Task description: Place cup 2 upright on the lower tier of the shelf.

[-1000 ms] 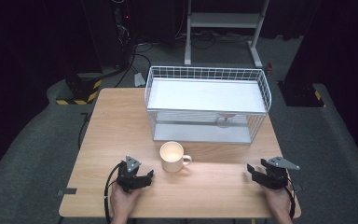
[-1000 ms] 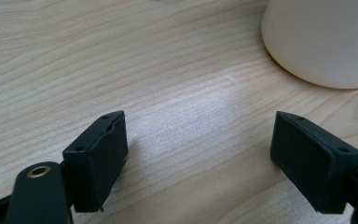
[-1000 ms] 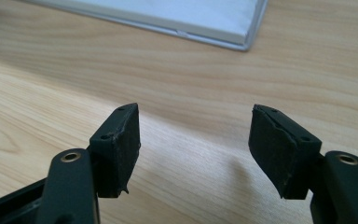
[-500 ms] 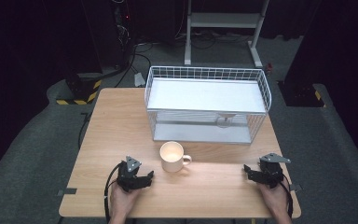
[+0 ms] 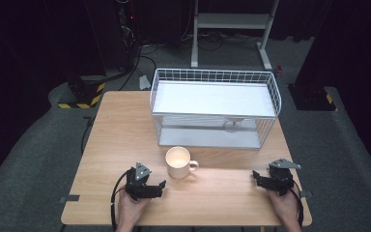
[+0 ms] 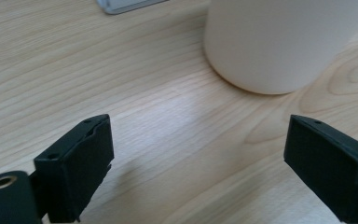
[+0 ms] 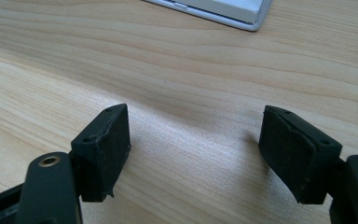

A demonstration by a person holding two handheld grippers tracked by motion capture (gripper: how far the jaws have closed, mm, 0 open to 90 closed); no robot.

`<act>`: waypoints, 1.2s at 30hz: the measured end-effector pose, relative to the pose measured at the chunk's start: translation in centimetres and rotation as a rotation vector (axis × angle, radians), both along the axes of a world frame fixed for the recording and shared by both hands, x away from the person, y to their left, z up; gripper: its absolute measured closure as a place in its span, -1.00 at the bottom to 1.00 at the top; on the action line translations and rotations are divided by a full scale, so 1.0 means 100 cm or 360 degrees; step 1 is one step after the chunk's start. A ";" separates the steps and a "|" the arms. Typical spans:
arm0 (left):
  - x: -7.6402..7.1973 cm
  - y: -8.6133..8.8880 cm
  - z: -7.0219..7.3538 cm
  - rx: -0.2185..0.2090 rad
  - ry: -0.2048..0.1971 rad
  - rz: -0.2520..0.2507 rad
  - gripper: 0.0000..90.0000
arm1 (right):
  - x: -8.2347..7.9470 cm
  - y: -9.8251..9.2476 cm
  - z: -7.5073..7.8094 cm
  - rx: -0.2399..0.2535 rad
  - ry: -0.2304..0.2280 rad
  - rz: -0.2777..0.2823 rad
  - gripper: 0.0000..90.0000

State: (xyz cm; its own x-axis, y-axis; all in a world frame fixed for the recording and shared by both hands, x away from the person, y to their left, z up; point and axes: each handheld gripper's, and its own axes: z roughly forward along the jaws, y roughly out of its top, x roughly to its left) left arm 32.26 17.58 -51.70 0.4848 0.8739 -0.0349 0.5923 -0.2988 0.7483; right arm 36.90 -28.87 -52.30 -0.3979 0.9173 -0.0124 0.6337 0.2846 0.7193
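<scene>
**Observer:** What have you got on the table, and how many of each?

**Operator:** One white mug (image 5: 178, 162), upright on the wooden table (image 5: 121, 130), near the front edge and a little left of centre, with its handle out to the right. Behind it I see one white wire basket (image 5: 214, 107) with a flat white tray inside it; the mug stands just in front of the basket's near side, apart from it. Two grippers, one in each of my hands.

**Observer:** Where are they?

**Operator:** My left gripper (image 5: 155, 186) sits low at the front edge, just left of the mug and close to it. In the left gripper view the mug's base (image 6: 279, 42) is ahead and toward the right jaw, not between the pads. My right gripper (image 5: 258, 178) is well apart from the mug, by the table's right front corner.

**Observer:** Jaws?

**Operator:** Left ones have just been opening and stand wide, with nothing but bare wood between them. The right ones have also been opening; they are parted about halfway, over bare wood too.

**Observer:** Anything in the way?

**Operator:** Between each gripper and the mug there's only tabletop. Around the table: grey floor, a white stand's legs (image 5: 265, 43) behind, and a yellow-and-black striped base (image 5: 79, 101) at the back left.
</scene>
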 end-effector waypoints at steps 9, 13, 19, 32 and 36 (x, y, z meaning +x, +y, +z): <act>-0.002 -0.013 0.007 -0.0087 -0.0005 -0.0061 -0.91 | 0.000 0.000 0.000 -0.0002 -0.0002 0.0002 -0.45; 0.000 -0.019 0.011 -0.0110 -0.0021 -0.0094 -0.93 | 0.000 0.000 0.000 0.0000 0.0000 0.0001 -0.45; 0.006 -0.031 0.018 -0.0109 -0.0033 -0.0135 -0.98 | 0.000 0.000 0.000 -0.0001 -0.0002 -0.0002 -0.45; 0.019 -0.047 0.035 -0.0141 -0.0089 -0.0168 -0.99 | 0.000 0.000 0.000 -0.0001 -0.0003 -0.0002 -0.45; 0.024 -0.051 0.039 -0.0144 -0.0092 -0.0173 -1.00 | 0.000 0.000 0.000 -0.0001 -0.0003 -0.0002 -0.45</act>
